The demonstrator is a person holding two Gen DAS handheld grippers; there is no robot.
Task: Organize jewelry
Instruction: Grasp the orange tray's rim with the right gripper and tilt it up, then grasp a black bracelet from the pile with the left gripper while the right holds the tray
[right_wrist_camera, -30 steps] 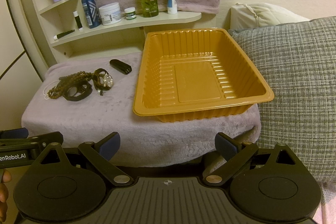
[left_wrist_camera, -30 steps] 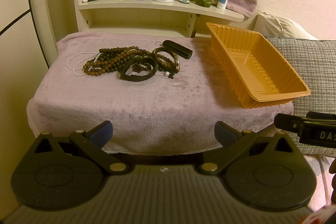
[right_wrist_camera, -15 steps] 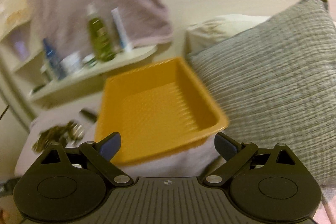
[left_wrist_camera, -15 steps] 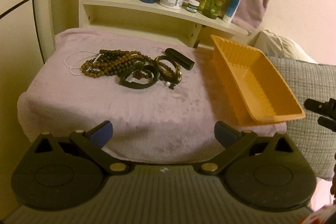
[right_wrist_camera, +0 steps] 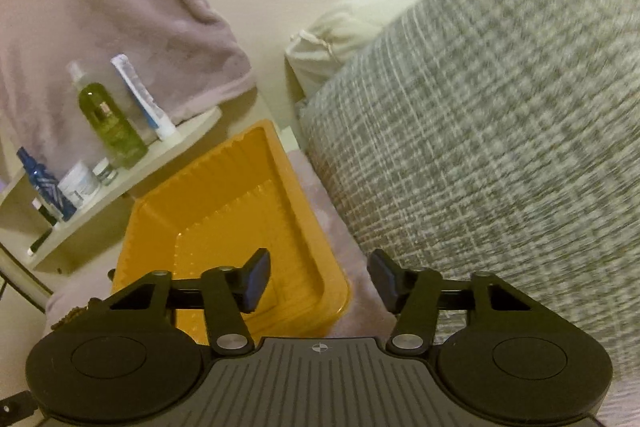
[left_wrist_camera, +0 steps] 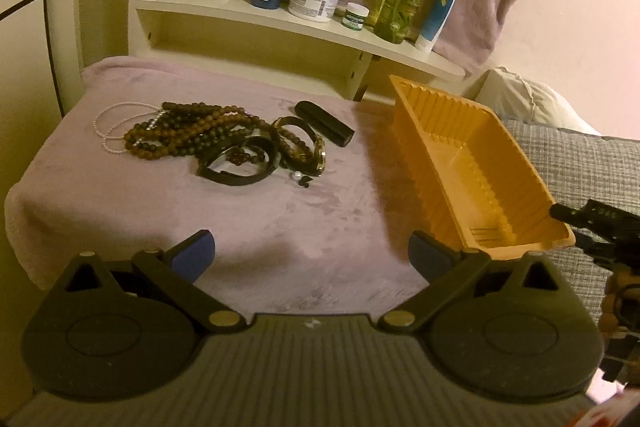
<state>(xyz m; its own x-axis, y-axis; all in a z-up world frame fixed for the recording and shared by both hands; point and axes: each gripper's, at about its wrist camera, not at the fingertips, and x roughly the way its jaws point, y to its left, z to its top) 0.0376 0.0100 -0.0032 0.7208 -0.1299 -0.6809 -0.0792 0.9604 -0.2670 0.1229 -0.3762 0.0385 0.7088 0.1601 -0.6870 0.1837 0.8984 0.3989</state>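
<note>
- Left wrist view: the left gripper (left_wrist_camera: 312, 251) hangs over the near edge of a mauve plush cover (left_wrist_camera: 248, 219), its jaws spread wide with nothing between them.
- The jewelry pile (left_wrist_camera: 224, 143) lies on the cover toward the back left, well apart from the fingers. It stretches mainly left to right across the view.
- At its left end a thin white bead strand (left_wrist_camera: 108, 131) loops outward; brown bead strands (left_wrist_camera: 192, 131) run across the middle; a black bangle (left_wrist_camera: 236, 167) lies flat at the front; a beaded bracelet and a watch (left_wrist_camera: 304, 147) sit at the right end.
- A black cylindrical case (left_wrist_camera: 324, 123) lies just behind the pile's right end, its long axis running from back left to front right.
- An orange tray (left_wrist_camera: 516, 163) stands to the right of the pile, empty, its long axis running from the back toward the near right corner of the cover.
- Above, a shelf (left_wrist_camera: 280, 23) carries bottles, jars and tubes.
- At the right edge the right gripper (left_wrist_camera: 588, 223) shows in part, beside the tray's near corner.
- Right wrist view, blurred: the right gripper (right_wrist_camera: 318, 283) is tilted, its jaws about half apart and closing, with nothing pinched. The tray's (right_wrist_camera: 208, 223) near right corner lies below the gap.
- A grey woven cushion (right_wrist_camera: 500, 147) fills the right side, just beside the tray.
</note>
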